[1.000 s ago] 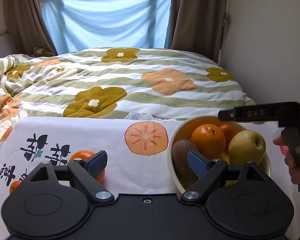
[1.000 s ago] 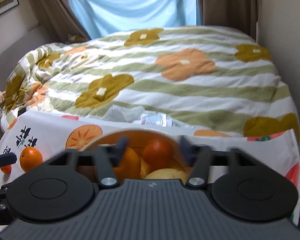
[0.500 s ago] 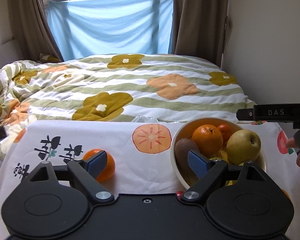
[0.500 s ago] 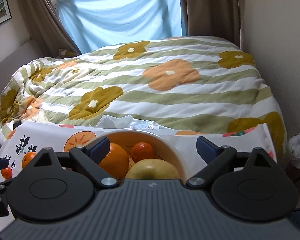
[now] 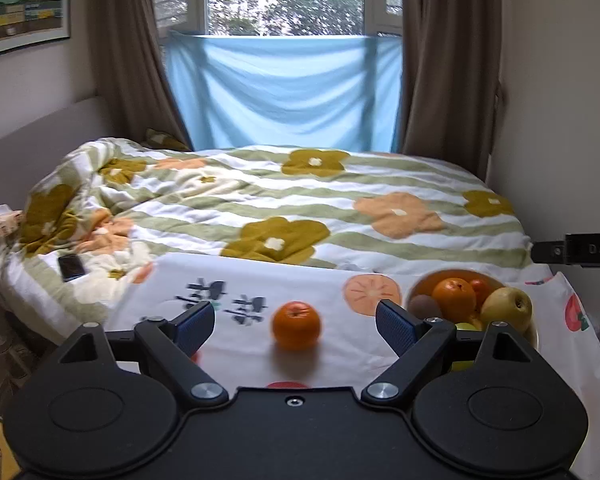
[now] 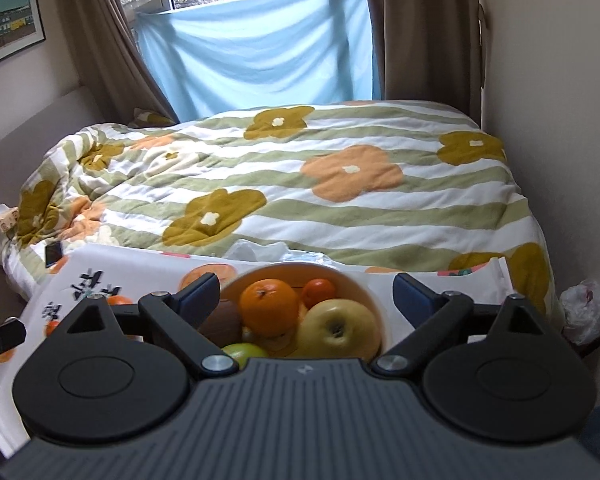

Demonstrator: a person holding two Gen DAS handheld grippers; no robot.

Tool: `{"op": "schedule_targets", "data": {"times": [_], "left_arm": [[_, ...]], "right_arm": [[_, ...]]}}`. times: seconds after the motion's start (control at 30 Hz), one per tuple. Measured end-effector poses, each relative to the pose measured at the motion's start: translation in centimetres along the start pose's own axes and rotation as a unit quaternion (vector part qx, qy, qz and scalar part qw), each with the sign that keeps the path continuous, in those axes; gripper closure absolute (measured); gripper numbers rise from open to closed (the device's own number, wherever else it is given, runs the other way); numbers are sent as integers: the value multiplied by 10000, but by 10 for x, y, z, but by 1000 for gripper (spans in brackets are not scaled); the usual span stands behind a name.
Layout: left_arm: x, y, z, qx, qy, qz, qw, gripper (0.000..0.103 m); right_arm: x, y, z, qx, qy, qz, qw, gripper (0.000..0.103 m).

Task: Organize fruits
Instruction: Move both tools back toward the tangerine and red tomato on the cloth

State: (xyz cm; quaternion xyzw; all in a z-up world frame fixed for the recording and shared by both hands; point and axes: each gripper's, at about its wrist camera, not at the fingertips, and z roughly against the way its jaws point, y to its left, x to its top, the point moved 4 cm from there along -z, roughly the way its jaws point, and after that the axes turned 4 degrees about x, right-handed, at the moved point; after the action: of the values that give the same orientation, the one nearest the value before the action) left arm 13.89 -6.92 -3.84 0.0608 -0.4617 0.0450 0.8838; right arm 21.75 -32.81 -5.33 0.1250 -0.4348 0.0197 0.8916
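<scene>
A cream bowl (image 6: pixel 374 294) holds an orange (image 6: pixel 269 306), a small tangerine (image 6: pixel 319 291), a yellow apple (image 6: pixel 338 330), a kiwi (image 6: pixel 224 322) and a green fruit (image 6: pixel 242 352). The bowl also shows in the left wrist view (image 5: pixel 418 288). A loose orange (image 5: pixel 296 325) sits on the printed tablecloth (image 5: pixel 240 344). My left gripper (image 5: pixel 296 322) is open and empty, raised with the loose orange between its fingers' line of sight. My right gripper (image 6: pixel 306 292) is open and empty, held above the bowl.
A bed with a flowered quilt (image 5: pixel 300 208) lies behind the table. A phone (image 5: pixel 71 267) rests on the quilt at the left. A wall (image 6: pixel 560 80) stands close on the right. A white plastic bag (image 6: pixel 582 310) lies on the floor at the right.
Both grippers have pulled back and risen, so more of the room shows. The right gripper has opened wide above the bowl. The loose orange now shows between the left fingers.
</scene>
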Motion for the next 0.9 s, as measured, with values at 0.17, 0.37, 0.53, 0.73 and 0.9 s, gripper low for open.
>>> {"op": "schedule_targets", "data": {"times": [0.17,0.37,0.53,0.73,0.9], "left_arm": [[-10,30,14,34,-30,97,9999,10],[-20,62,22,28,-137,216,9997,8],[-28,84,14,161,-133,-11,9998,1],[-43,118,-7,132,41,-17,9999,1],[-51,136,-35,18,159,-226,9996,1]], "right_arm": [[-13,28,24,-24,-21,-63,10000,0],[-35,60,36,6,-16,-95,10000,0],[-54,90,34,4,-22,-20,10000,0],[-79,121,17,19,190,57,9998,0],[-101,144,-4,15,324,111,9994,0]]}}
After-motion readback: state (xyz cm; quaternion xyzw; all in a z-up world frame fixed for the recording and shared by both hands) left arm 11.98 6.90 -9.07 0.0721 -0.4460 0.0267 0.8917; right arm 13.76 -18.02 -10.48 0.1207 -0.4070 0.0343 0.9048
